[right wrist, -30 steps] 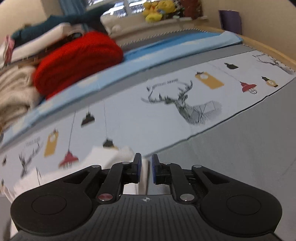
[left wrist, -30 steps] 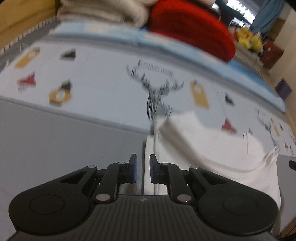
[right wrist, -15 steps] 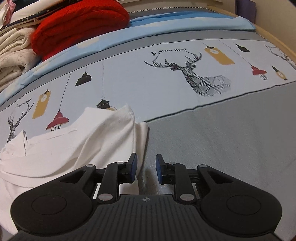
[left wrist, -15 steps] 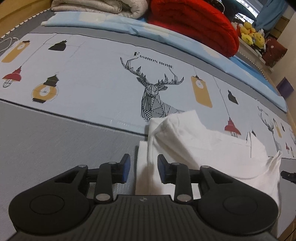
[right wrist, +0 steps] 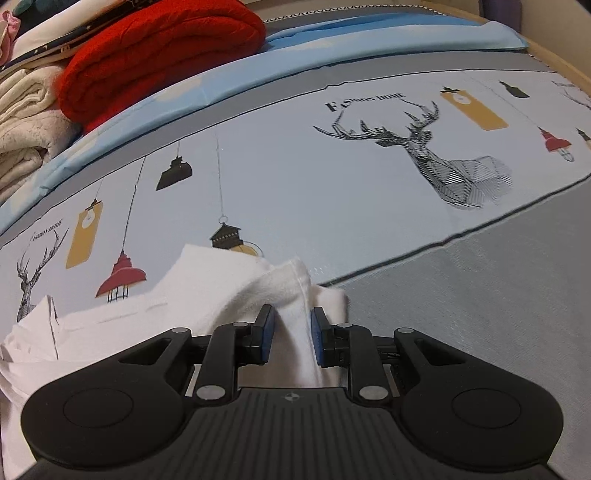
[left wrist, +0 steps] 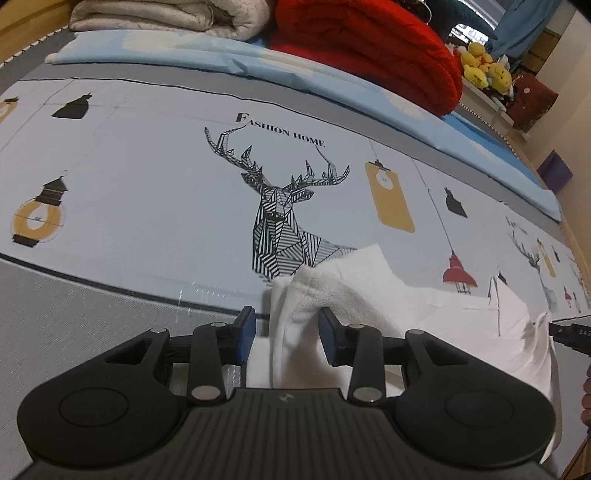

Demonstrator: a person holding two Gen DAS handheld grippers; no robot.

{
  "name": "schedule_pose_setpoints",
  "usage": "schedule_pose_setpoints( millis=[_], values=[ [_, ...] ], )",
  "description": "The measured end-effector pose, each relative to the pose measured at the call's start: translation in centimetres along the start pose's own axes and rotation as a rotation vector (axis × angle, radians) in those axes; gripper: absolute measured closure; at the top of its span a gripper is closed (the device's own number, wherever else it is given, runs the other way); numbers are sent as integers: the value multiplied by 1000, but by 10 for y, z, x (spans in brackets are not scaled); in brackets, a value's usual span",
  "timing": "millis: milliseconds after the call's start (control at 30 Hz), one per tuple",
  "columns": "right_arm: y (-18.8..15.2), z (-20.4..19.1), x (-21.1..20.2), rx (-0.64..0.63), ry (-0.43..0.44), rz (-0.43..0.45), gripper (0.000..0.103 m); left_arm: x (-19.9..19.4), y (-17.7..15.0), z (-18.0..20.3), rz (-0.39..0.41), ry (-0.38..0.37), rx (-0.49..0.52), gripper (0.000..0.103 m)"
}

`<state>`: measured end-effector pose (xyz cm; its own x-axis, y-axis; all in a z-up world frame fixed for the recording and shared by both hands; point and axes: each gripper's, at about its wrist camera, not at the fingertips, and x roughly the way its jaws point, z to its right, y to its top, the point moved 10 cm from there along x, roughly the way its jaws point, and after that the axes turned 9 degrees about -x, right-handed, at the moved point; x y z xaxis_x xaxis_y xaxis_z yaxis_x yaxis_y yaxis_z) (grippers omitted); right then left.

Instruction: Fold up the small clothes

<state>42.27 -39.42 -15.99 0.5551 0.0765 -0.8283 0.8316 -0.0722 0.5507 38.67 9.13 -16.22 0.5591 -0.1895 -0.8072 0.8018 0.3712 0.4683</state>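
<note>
My left claw (left wrist: 287,330) and right claw (right wrist: 291,332) gape, each astride a raised fold of the white garment (left wrist: 424,314) lying on the printed sheet (left wrist: 147,192); I should close evenly on both layers. Beyond, red blanket (right wrist: 159,55) and cream blanket (left wrist: 166,14) sit well apart; nothing obstructs.

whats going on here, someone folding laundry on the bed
Yes. A person with a handheld tool in each hand is folding a small white garment on a deer-print bedsheet. The left tool and right tool are both open, each straddling a raised fold of it. Folded blankets sit behind.
</note>
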Motion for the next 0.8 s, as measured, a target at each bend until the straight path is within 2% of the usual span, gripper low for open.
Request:
schedule_pose_setpoints(
  millis=[67,133,167,200,233,267,333,400,467,500,533,567,633,700,800],
  values=[
    [4,-4,3,-7,7,12,79,4,2,2,-4,-17,-1,62],
    [7,-6,3,-6,17,26,84,6,3,7,1,-29,18,62],
    [9,-7,3,-4,25,31,93,6,3,9,6,-32,28,63],
    [11,-7,3,-5,27,40,96,7,3,12,6,-40,35,74],
    [13,-6,1,-3,22,53,97,8,3,15,1,-56,45,99],
    [15,-5,0,5,19,67,98,5,6,16,26,-50,63,99],
    [23,2,-8,47,14,115,99,-12,25,16,170,-17,78,99],
    [42,9,-31,128,35,245,100,-24,37,12,253,-15,49,99],
    [54,14,-46,146,15,329,98,-17,35,10,224,-13,23,95],
    [53,17,-43,146,-14,317,94,-9,29,9,181,2,19,90],
    [47,22,-32,155,-50,259,88,-2,23,10,138,25,37,86],
    [40,25,-22,165,-73,193,77,-1,20,11,130,42,60,86],
    [27,29,-9,161,-83,102,77,-6,16,12,123,56,85,86],
    [25,31,-14,139,-85,95,77,-11,10,9,88,28,42,85],
    [13,26,-22,128,10,41,74,-20,-1,5,23,-13,-15,84]
  ],
)
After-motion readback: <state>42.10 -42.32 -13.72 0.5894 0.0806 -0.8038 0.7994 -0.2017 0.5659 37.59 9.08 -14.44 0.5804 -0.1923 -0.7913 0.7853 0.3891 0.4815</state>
